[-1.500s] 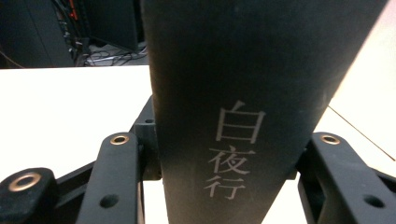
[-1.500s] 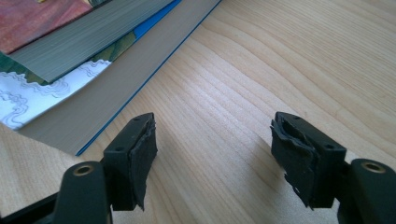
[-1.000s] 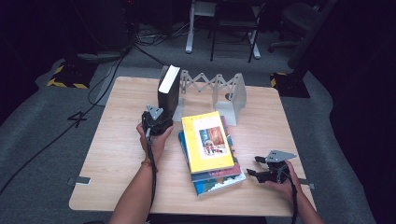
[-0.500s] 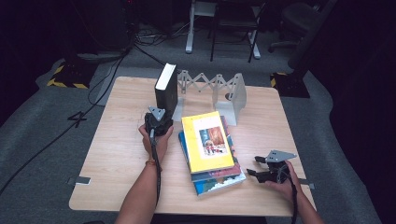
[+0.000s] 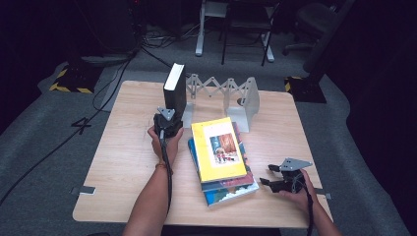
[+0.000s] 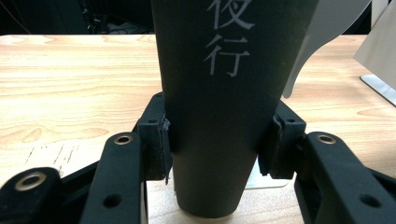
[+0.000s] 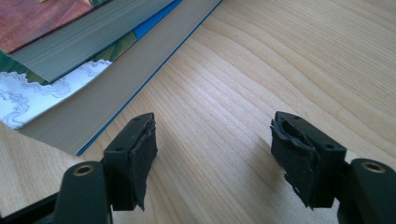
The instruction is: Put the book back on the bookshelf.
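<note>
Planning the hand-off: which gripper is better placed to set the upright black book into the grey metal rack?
Left. The left gripper is already closed on the spine of the upright black book, right beside the grey metal accordion rack. The right gripper rests open and empty near the stack of flat books.

Matt black book [image 6: 219,116]; light wood-grain table [image 7: 261,84]; rack [image 5: 231,93] perhaps metal.
</note>
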`<state>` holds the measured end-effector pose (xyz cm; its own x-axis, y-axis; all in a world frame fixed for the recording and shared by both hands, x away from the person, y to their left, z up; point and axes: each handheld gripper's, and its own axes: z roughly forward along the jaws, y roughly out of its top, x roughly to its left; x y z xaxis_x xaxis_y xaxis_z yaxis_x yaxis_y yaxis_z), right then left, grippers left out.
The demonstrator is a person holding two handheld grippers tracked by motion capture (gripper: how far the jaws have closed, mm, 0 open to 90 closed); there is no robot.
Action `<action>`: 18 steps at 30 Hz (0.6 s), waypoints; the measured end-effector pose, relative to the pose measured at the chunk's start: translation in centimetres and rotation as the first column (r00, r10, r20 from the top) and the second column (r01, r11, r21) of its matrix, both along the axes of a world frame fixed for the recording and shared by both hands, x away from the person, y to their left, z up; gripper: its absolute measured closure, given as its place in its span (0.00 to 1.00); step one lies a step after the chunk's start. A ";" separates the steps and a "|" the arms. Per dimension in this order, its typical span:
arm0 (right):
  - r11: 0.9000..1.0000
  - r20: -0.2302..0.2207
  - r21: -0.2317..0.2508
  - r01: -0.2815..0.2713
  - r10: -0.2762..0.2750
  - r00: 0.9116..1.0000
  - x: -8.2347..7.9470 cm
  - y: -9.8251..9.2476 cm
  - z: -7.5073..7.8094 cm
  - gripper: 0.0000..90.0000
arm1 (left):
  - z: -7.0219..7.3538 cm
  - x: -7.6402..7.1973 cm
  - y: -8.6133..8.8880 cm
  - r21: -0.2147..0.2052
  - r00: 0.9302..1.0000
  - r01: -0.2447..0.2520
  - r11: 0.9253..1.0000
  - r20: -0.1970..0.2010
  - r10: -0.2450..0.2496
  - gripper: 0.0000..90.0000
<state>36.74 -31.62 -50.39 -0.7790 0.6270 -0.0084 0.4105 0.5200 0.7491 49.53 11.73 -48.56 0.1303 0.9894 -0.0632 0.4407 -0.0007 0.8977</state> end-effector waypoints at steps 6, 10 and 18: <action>1.000 0.000 0.000 0.000 0.000 1.000 0.0 0.0 0.0 0.35 | 0.0 0.1 0.1 -0.002 1.000 0.006 1.000 0.000 -0.006 0.58; 1.000 0.001 -0.001 0.001 -0.001 1.000 0.0 0.0 0.0 0.35 | 0.1 0.0 0.3 -0.004 0.999 0.031 1.000 -0.006 -0.031 0.57; 1.000 0.001 -0.004 0.002 -0.002 1.000 0.0 0.0 0.0 0.35 | 0.3 -0.5 0.5 0.039 0.998 0.062 0.997 -0.019 -0.062 0.57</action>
<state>36.70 -31.61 -50.37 -0.7777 0.6285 -0.0116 0.4109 0.5223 0.7472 49.04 12.25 -48.21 0.1908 0.9813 -0.0268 0.4547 -0.0641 0.8883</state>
